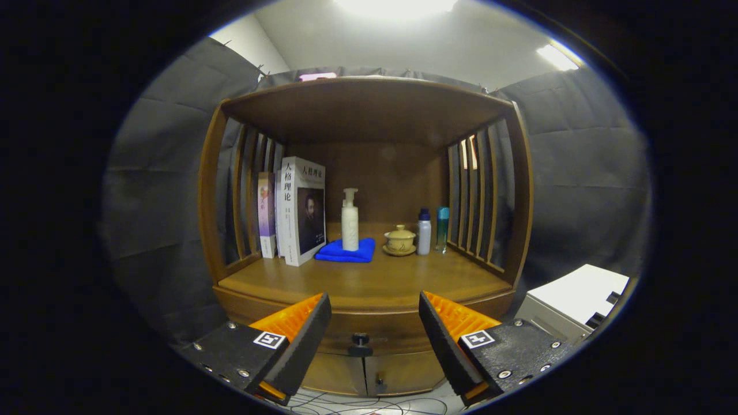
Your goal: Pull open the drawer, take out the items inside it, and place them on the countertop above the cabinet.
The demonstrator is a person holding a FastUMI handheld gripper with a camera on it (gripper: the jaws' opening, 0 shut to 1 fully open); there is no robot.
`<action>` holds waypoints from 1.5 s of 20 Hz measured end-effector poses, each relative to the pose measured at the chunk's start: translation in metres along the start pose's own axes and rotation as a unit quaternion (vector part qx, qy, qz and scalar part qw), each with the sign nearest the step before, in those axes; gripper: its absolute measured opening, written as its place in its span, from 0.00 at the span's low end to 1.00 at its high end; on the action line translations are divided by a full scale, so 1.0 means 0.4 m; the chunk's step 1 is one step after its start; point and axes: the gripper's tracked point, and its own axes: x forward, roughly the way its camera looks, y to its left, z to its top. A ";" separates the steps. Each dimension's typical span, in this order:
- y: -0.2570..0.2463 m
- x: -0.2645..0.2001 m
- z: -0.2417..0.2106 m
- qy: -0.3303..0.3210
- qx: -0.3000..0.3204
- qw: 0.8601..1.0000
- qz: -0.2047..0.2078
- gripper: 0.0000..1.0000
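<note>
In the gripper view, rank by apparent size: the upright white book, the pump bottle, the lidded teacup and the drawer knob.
Largest to smallest, as they look:
1. white book
2. pump bottle
3. lidded teacup
4. drawer knob, though it sits nearer the camera, between the open tool fingers, so its rank is unsure.

On the countertop (369,282), books (294,210) stand left, bottles (431,230) right. Between them a pump bottle (349,219) stands on a cloth (345,252), beside a lidded cup (399,239). The drawer knob (360,341) sits below, between the spread fingers of the gripper (375,334).

A staged recording booth dressed as a home: dark cloth walls (576,173) hang around a wooden cabinet (369,288), whose bench carries books (300,210), a pump bottle (350,222) and a lidded teacup (399,239).
</note>
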 end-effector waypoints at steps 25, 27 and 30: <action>0.041 0.224 -0.375 0.058 0.013 0.998 0.010 0.49; 0.047 0.209 -0.372 0.055 0.014 0.998 0.020 0.41; 0.040 0.210 -0.375 0.055 0.021 0.998 0.006 0.29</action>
